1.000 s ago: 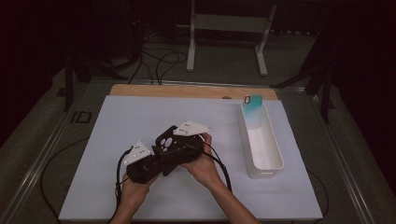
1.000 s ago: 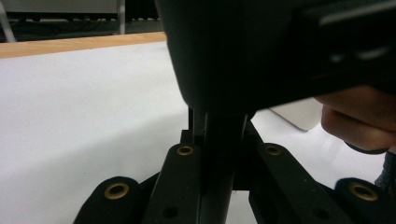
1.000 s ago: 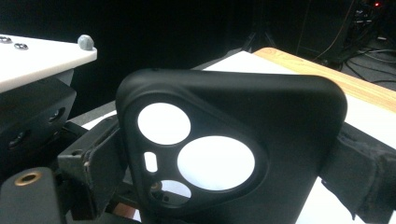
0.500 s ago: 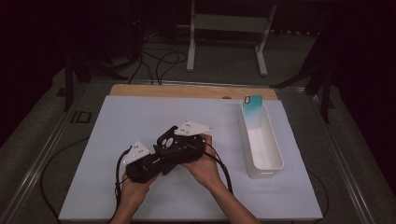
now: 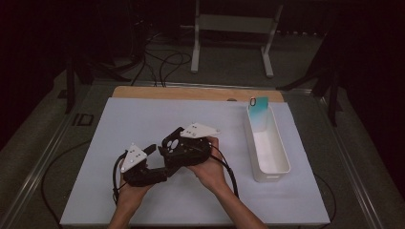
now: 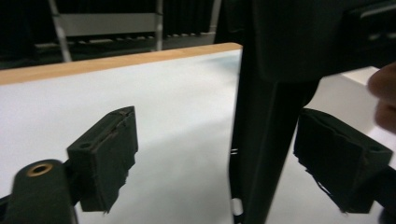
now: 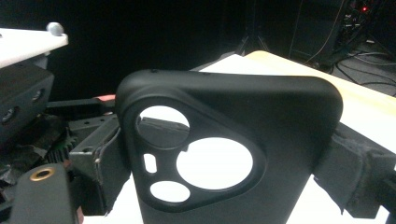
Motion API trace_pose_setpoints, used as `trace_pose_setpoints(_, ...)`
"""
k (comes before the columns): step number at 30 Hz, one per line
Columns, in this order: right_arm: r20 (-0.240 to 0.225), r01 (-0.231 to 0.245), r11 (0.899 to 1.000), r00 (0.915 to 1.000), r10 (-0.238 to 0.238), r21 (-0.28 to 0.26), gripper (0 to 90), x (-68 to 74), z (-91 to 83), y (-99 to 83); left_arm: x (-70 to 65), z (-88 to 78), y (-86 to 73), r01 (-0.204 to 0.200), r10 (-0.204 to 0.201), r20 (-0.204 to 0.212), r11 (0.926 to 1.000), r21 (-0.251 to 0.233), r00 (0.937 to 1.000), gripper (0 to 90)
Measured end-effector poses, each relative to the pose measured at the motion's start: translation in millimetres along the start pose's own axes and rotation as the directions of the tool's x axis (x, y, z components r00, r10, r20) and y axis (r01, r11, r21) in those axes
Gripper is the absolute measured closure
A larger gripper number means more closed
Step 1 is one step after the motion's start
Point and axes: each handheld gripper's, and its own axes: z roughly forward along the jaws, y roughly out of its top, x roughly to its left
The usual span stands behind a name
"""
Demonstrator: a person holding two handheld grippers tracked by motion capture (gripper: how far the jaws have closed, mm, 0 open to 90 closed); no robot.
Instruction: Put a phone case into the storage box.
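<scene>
Two grippers are being seen at lower centre of the high view: the left gripper (image 5: pixel 152 164) and the right gripper (image 5: pixel 173 144). One black phone case (image 7: pixel 224 154) is being shown at centre of the right gripper view. One white bin (image 5: pixel 267 145) is being seen at right of the high view, and one teal card (image 5: pixel 259 109) is being counted at its far end. One white mat (image 5: pixel 143 119) is being counted, and two hands.

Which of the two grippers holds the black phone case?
The right gripper: its pads press on both sides of the black phone case. The left gripper has jaws that have just been opening and stand apart from the case's edge between them.
</scene>
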Motion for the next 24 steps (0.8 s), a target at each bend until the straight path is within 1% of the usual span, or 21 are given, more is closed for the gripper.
trace_pose_setpoints(2, 0.008, -0.006, 1.0, 0.9999, 0.006, 0.002, 13.4, -0.5, -0.9, 0.2, 3.4, -2.2, -1.9, -0.007, 0.007, -0.001, 0.9999, 0.009, 1.0, 9.2)
trace_pose_setpoints(4, 0.014, -0.011, 1.0, 0.9998, 0.011, -0.004, 13.3, -1.7, -1.5, 0.1, 7.2, -4.9, -4.5, -0.002, 0.002, -0.003, 1.0, 0.01, 1.0, 6.4)
trace_pose_setpoints(10, 0.022, -0.015, 1.0, 0.9996, 0.015, -0.006, 13.4, -4.6, -3.4, 0.1, 20.6, -16.5, -13.2, -0.005, 0.005, -0.03, 1.0, 0.006, 0.9995, 2.8)
trace_pose_setpoints(11, 0.024, -0.014, 1.0, 0.9996, 0.014, -0.005, 13.4, -4.8, -3.7, 0.0, 23.5, -18.8, -15.1, -0.001, 0.001, -0.028, 1.0, 0.002, 0.9996, 2.4)
trace_pose_setpoints(12, 0.024, -0.014, 1.0, 0.9996, 0.014, -0.005, 13.4, -4.8, -3.7, 0.0, 23.5, -18.8, -15.1, -0.001, 0.001, -0.028, 1.0, 0.002, 0.9996, 1.7)
trace_pose_setpoints(13, 0.027, -0.012, 1.0, 0.9996, 0.012, -0.003, 13.4, -5.1, -4.1, 0.0, 29.3, -22.6, -18.4, 0.002, -0.002, -0.039, 1.0, 0.002, 0.9992, 1.7)
trace_pose_setpoints(16, 0.036, -0.018, 1.0, 0.9992, 0.018, -0.01, 13.4, -6.6, -5.2, 0.5, 37.1, -28.3, -24.3, 0.011, -0.011, -0.054, 0.9999, -0.004, 0.9985, 0.7)
trace_pose_setpoints(19, 0.045, -0.013, 1.0, 0.9989, 0.014, -0.013, 13.4, -8.2, -6.3, 1.2, 46.0, -34.3, -31.2, 0.002, -0.002, -0.084, 1.0, 0.003, 0.9965, 0.5)
trace_pose_setpoints(20, 0.045, -0.013, 1.0, 0.9989, 0.014, -0.013, 13.4, -8.2, -6.3, 1.2, 46.0, -34.3, -31.2, 0.002, -0.002, -0.084, 1.0, 0.003, 0.9965, 0.5)
trace_pose_setpoints(22, 0.052, -0.013, 1.0, 0.9985, 0.014, -0.016, 13.4, -9.5, -7.0, 2.5, 51.7, -37.5, -35.7, 0.001, -0.002, -0.11, 1.0, -0.002, 0.9939, 0.5)
trace_pose_setpoints(24, 0.058, -0.014, 1.0, 0.9982, 0.015, -0.018, 13.4, -10.0, -7.2, 3.7, 56.2, -39.0, -38.8, -0.001, 0.0, -0.124, 1.0, -0.008, 0.9922, 0.3)
